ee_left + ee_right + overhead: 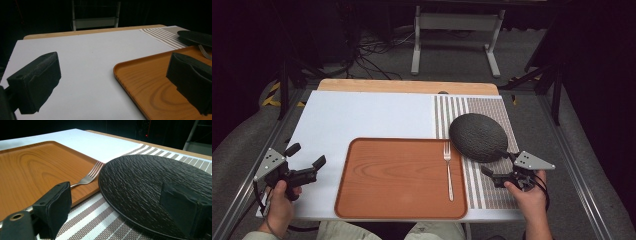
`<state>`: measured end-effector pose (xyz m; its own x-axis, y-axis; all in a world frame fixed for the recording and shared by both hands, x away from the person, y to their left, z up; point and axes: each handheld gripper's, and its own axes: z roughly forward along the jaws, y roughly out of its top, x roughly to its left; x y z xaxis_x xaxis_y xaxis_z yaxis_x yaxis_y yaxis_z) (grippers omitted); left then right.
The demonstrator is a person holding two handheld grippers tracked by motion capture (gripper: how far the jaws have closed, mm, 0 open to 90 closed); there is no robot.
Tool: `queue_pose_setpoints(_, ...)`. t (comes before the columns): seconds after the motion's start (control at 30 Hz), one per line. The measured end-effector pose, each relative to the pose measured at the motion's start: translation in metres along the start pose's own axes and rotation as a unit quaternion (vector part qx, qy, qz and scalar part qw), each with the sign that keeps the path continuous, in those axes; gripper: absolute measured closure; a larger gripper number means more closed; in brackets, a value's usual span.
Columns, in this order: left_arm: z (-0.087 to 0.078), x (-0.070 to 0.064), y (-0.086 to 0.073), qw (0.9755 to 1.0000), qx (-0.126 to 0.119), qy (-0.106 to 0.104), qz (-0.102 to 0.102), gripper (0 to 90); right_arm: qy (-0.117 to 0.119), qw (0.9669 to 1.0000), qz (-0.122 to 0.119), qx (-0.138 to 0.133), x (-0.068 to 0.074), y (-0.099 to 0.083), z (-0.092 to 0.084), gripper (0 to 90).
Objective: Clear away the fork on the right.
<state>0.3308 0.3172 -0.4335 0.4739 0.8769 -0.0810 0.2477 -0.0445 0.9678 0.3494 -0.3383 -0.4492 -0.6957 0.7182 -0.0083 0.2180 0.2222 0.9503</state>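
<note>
A wooden tray [397,175] sits at the tabletop's [362,115] six o'clock, a fork [448,170] along its three o'clock edge. The black textured plate [478,136] lies on the striped placemat [492,190], overlapping that edge. The left claw [307,160] and the right claw [497,162] are both spread and empty, apparently poised to begin.

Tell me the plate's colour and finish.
Black plate, rough slate-like texture; clearest in the right gripper view.
</note>
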Motion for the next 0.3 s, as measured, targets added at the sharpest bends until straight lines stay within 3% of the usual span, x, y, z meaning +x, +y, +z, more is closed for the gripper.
queue_pose_setpoints(0.3,0.0009,-0.0002,-0.0001,0.9999,0.004,0.008,-0.004,0.2,-0.002,1.0,0.005,-0.007,-0.0005,0.0007,0.0,11.8)
